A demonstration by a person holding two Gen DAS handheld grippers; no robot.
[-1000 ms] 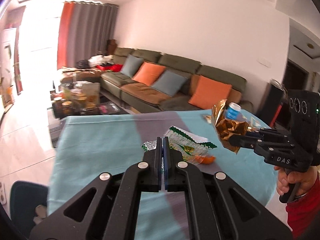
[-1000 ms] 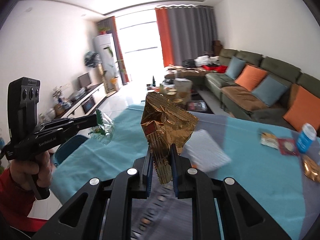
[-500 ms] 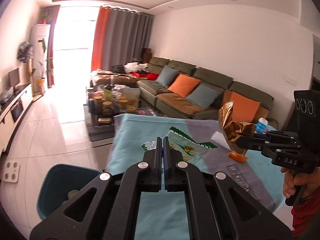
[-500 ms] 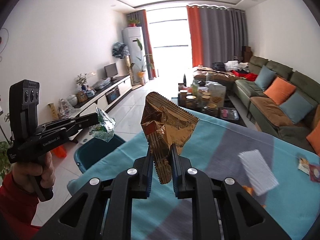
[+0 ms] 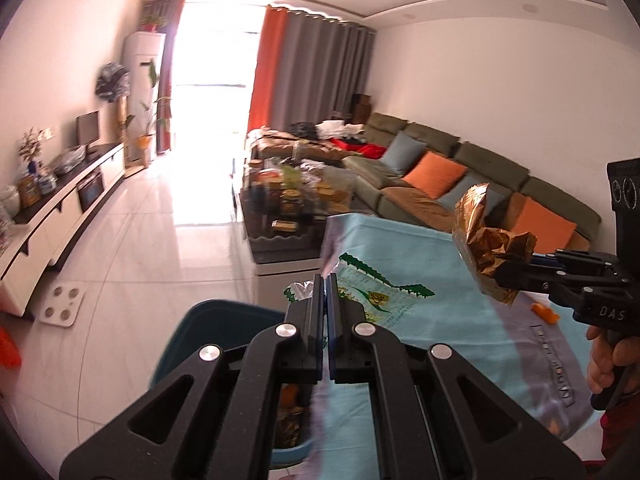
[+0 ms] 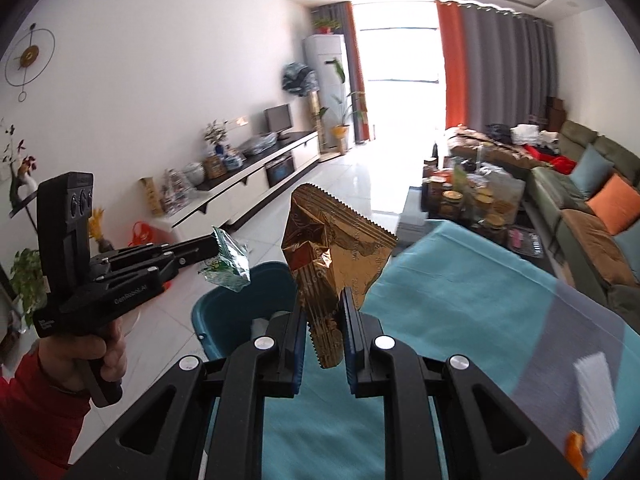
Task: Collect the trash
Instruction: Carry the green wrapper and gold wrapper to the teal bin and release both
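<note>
Two gripped wrappers (image 6: pixel 335 264) (image 6: pixel 226 262) (bin (image 6: pixel 240 300) contents mostly hidden).

Bin (image 5: pixel 224 316) interior mostly hidden behind left gripper (image 5: pixel 325 280)

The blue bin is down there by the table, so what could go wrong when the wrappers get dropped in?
1. The gold wrapper sticks tall and crumpled out of the right gripper, over the table edge, not plainly over the blue bin; it may miss.
2. The green wrapper in the left gripper is light and hangs near the bin's rim, so it could flutter onto the floor.
</note>
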